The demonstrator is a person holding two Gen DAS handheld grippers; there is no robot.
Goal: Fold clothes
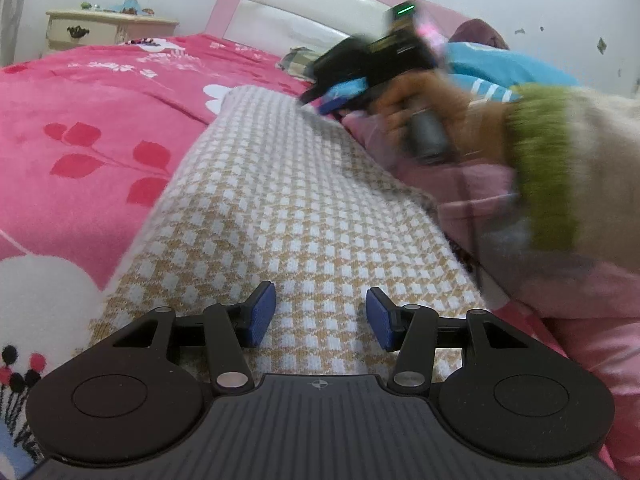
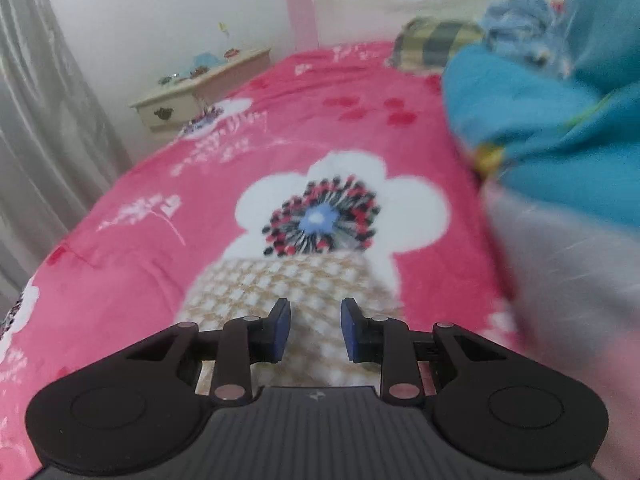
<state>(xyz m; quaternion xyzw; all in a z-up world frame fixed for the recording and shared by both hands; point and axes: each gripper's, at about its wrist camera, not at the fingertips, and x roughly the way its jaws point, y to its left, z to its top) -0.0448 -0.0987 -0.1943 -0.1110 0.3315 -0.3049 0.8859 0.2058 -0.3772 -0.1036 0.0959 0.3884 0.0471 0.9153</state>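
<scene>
You are working on a bed (image 1: pixel 100 92) covered by a pink blanket with white flowers, a pink and white headboard (image 1: pixel 304 4) at its far end and a cream nightstand (image 1: pixel 100 30) far left beside the wall.

Your left tool (image 1: pixel 321 316) hovers low over the checked knit garment (image 1: pixel 280 200), a cream and tan piece lying lengthwise down the middle of the bed; its blue pads (image 1: pixel 262 314) are spread apart with nothing between them. To the right, a pink garment (image 1: pixel 460 192) lies against the knit's right edge, and further back sits a heap of blue clothes (image 1: pixel 512 66). Your right hand (image 1: pixel 432 116), in a sleeve with a green cuff, grips the handle of the other tool above that pile, blurred.

Your right tool (image 2: pixel 315 330) is also spread, empty, with the near end of the checked knit garment (image 2: pixel 296 284) under its fingers (image 2: pixel 280 330). The blue heap (image 2: pixel 560 128) fills the right side of that view.
</scene>
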